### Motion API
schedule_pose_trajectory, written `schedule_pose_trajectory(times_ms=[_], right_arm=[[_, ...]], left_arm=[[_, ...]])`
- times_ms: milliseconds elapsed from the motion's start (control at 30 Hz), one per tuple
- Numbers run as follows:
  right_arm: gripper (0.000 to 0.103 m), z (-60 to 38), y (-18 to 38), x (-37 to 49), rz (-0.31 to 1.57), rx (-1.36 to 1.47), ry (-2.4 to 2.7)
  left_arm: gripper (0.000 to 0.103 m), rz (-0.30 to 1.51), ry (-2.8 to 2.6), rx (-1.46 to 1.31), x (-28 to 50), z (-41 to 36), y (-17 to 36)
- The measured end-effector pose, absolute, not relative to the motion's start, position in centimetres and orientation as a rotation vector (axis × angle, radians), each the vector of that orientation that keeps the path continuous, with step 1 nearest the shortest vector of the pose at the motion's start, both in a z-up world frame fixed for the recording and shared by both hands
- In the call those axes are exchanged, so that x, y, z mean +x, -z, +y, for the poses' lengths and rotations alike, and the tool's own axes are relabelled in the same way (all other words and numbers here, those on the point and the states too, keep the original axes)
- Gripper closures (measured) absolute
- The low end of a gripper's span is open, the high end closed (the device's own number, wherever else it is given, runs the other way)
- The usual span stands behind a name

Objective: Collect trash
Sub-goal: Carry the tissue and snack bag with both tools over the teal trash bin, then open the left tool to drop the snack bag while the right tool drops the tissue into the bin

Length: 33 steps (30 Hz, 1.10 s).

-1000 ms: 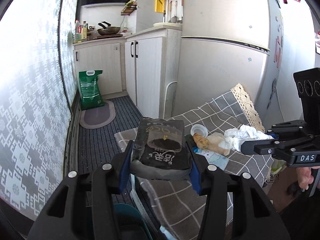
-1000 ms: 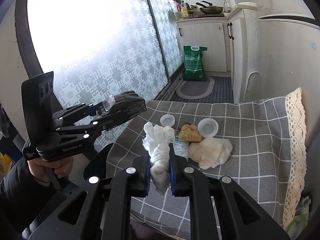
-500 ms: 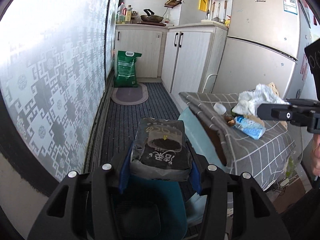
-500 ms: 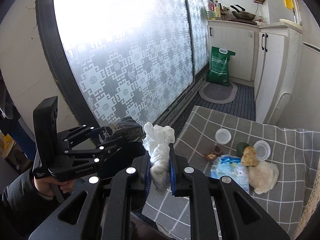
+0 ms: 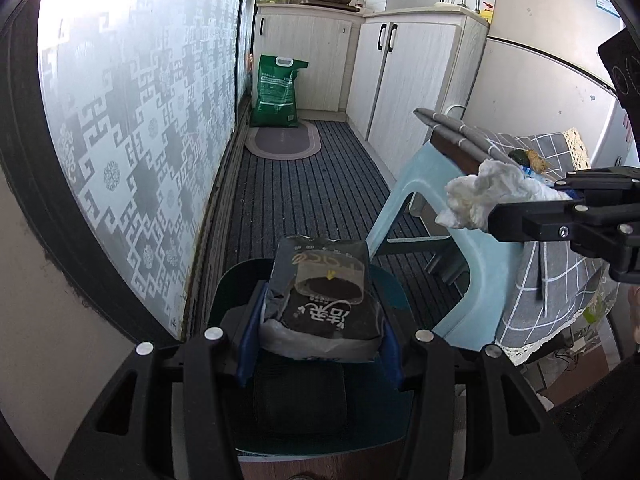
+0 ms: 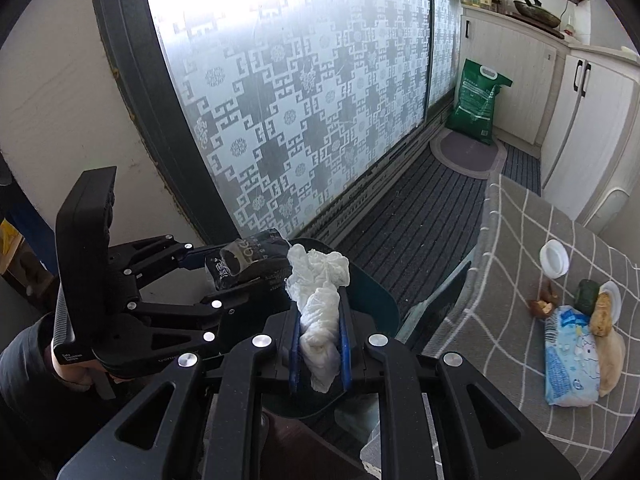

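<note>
The left gripper (image 5: 320, 344) pinches a crumpled black packet (image 5: 320, 300) above the dark bin (image 5: 236, 280). The right gripper (image 6: 320, 356) squeezes a wadded white tissue (image 6: 320, 304) over the bin's rim, bare striped floor (image 5: 304, 196) beyond.

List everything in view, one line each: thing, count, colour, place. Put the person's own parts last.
Snack packet: one, black, in the left jaws above the bin.
Tissue wad: one, white, in the right jaws.
Bin: one, dark teal, on the floor below both grippers.
Table: one, grey checked cloth, right.
Wipes pack: one, blue, on the table.
Lids: two, white, on the table.
Stool: one, pale blue, beside the table.
Sack: one, green, by the cabinets.
Mat: one, grey, before the sack.
Left gripper: black.
Right gripper: black.
</note>
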State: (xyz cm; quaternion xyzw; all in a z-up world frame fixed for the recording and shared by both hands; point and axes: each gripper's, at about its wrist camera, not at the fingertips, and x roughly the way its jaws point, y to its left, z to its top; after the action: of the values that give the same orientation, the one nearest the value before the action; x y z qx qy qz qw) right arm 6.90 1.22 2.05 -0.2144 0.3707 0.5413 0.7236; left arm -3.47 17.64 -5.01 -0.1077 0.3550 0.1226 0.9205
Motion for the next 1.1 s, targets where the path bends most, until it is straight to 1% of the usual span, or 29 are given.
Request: schedule_pose_trajectory(times_ms=[533, 667, 767, 867, 1100], right_arm=[[0.088, 4.2, 0.9, 5.6, 0.891, -0.553, -1.188], [0.088, 4.3, 1.4, 5.7, 0.91, -0.563, -1.175], [0.088, 4.4, 1.5, 5.7, 0.912, -0.569, -1.179], [0.088, 4.5, 1.5, 5.5, 0.91, -0.573, -1.186], [0.088, 5.2, 2.4, 5.2, 0.924, -0.598, -1.185]], left_arm=[[0.05, 0.921, -0.244, -0.256, -2.9, 18.8, 10.3], [0.047, 0.936, -0.26, -0.25, -2.9, 18.9, 11.2], [0.047, 0.936, -0.262, -0.254, -3.0, 19.1, 11.1], [0.05, 0.919, -0.258, -0.251, -3.2, 19.0, 10.7], [0.066, 0.85, -0.258, -0.262, -3.8, 19.5, 9.4]])
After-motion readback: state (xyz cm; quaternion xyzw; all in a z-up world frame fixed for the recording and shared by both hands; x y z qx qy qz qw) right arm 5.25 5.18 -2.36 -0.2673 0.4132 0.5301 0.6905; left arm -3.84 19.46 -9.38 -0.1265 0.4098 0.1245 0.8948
